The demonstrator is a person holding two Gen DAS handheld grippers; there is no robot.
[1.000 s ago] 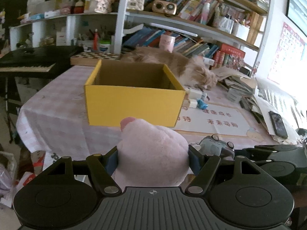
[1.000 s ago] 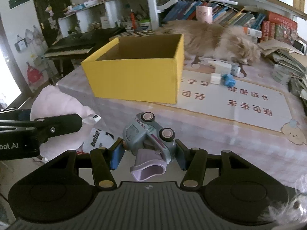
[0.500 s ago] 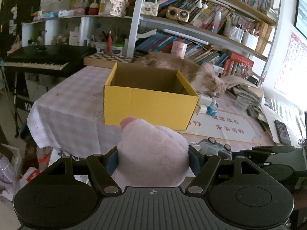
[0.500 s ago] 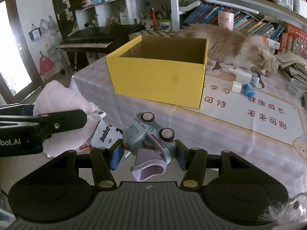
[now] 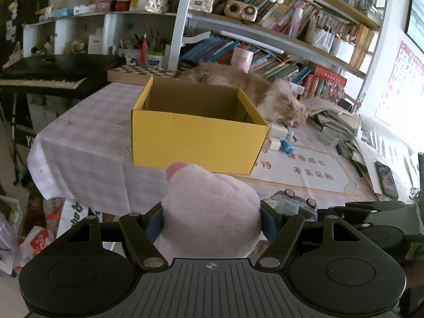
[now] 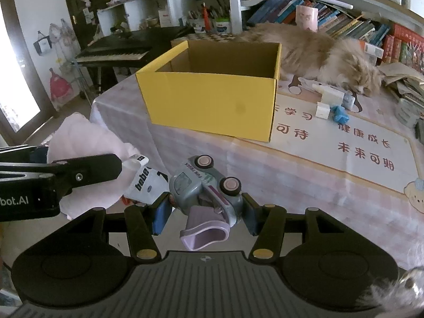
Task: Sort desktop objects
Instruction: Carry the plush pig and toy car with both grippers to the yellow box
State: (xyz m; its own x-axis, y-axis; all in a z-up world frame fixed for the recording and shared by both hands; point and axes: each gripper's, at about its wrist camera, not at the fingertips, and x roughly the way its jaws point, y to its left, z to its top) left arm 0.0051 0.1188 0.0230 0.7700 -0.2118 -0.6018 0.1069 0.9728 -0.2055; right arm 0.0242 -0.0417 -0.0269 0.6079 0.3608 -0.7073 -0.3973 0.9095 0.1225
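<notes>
My left gripper (image 5: pixel 212 221) is shut on a pink plush toy (image 5: pixel 209 206), held in the air short of the table's near edge. My right gripper (image 6: pixel 204 213) is shut on a grey toy truck (image 6: pixel 205 185) with pink wheels and a lilac scoop. In the right wrist view the plush toy (image 6: pixel 84 148) and the left gripper's black arm (image 6: pixel 61 172) show at the left. An open yellow cardboard box (image 5: pixel 197 129) stands on the checked tablecloth ahead; the yellow box (image 6: pixel 212 98) looks empty inside.
A long-haired cat (image 6: pixel 326 55) lies behind the box. Small white and blue blocks (image 6: pixel 332 111) sit on a printed mat (image 6: pixel 357 148). A phone (image 5: pixel 385 179) and paper stacks lie at the right. A keyboard piano (image 5: pixel 53 74) stands left; bags (image 5: pixel 39 228) litter the floor.
Both grippers have drawn back from the table, so the yellow box looks smaller and farther. The grips on the plush toy and the truck are unchanged.
</notes>
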